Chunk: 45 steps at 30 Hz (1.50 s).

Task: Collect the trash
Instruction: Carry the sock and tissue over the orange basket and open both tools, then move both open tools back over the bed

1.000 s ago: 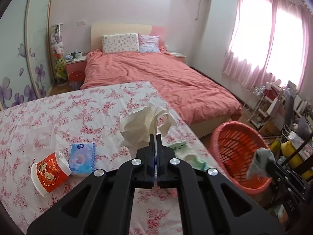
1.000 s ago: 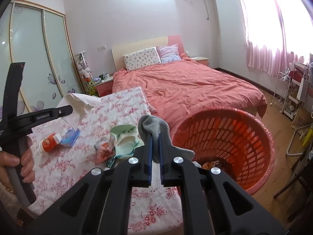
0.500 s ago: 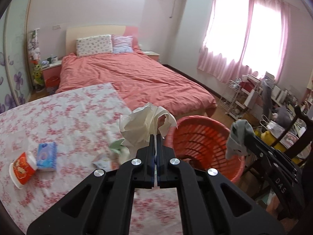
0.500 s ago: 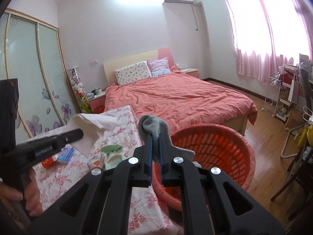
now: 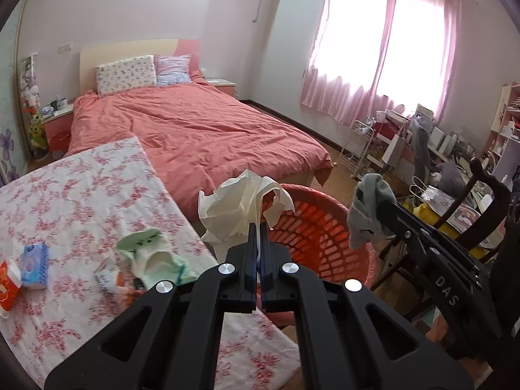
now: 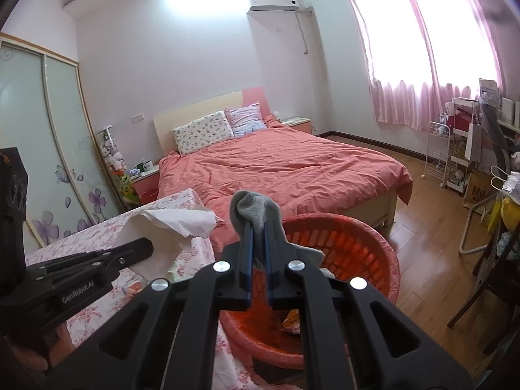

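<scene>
My left gripper [image 5: 259,227] is shut on a crumpled white tissue [image 5: 239,209], held above the near rim of the red plastic basket [image 5: 320,230]. My right gripper [image 6: 256,227] is shut on a grey sock [image 6: 256,213] over the same basket [image 6: 357,243], which has some scraps at its bottom. In the left wrist view the right gripper [image 5: 378,206] and its sock [image 5: 369,214] hang at the basket's right side. In the right wrist view the left gripper [image 6: 148,248] and tissue [image 6: 172,227] sit left of the basket.
A floral-covered table [image 5: 81,195] holds a green sock [image 5: 151,253], a blue tissue pack [image 5: 34,265], a red cup [image 5: 8,281] and small wrappers [image 5: 109,279]. A red-covered bed [image 5: 201,133] lies behind. Chair [image 5: 481,201] and cluttered shelves stand right of the basket.
Both grippers have swung right, away from the table and toward the basket, each still holding its item. The tissue now hangs over the basket's rim and the basket fills more of both views.
</scene>
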Each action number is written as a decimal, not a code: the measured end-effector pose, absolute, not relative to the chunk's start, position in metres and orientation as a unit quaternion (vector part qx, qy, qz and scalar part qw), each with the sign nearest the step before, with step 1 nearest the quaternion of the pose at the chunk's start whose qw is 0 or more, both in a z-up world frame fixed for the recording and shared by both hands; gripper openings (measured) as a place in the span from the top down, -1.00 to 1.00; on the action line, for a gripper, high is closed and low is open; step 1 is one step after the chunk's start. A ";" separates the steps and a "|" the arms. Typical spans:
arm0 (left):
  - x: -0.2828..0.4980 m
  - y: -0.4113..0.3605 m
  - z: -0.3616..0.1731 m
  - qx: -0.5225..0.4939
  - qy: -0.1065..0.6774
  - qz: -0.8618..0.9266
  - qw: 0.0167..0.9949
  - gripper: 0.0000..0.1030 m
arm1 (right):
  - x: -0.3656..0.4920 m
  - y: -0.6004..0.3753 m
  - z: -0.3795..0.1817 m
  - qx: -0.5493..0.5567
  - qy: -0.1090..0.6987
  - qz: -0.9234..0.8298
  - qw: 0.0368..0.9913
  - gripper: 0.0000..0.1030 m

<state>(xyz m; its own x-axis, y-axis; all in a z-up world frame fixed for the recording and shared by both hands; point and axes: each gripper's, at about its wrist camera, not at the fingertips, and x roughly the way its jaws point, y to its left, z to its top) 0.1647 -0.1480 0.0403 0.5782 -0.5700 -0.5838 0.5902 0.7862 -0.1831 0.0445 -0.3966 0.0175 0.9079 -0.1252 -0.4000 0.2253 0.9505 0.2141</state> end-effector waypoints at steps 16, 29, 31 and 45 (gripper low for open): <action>0.165 -0.192 0.024 0.019 0.339 -0.371 0.865 0.99 | 0.056 -0.441 -0.006 0.167 0.200 -0.109 0.959 0.87; 0.171 -0.218 0.003 0.032 0.371 -0.373 0.850 0.99 | 0.074 -0.460 -0.015 0.185 0.200 -0.112 0.956 0.76; 0.173 -0.219 -0.001 0.032 0.378 -0.369 0.848 0.93 | 0.077 -0.462 -0.016 0.190 0.201 -0.111 0.955 0.76; 0.174 -0.173 0.002 0.042 0.366 -0.302 0.879 0.22 | 0.065 -0.456 -0.017 0.169 0.208 -0.135 0.954 0.21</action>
<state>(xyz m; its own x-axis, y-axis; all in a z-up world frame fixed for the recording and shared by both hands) 0.1742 -0.1727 0.0021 0.5491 -0.5009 -0.6690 0.5620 0.8138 -0.1479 0.0647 -0.4559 -0.0168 0.8774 -0.1870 -0.4418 0.3271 0.9068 0.2658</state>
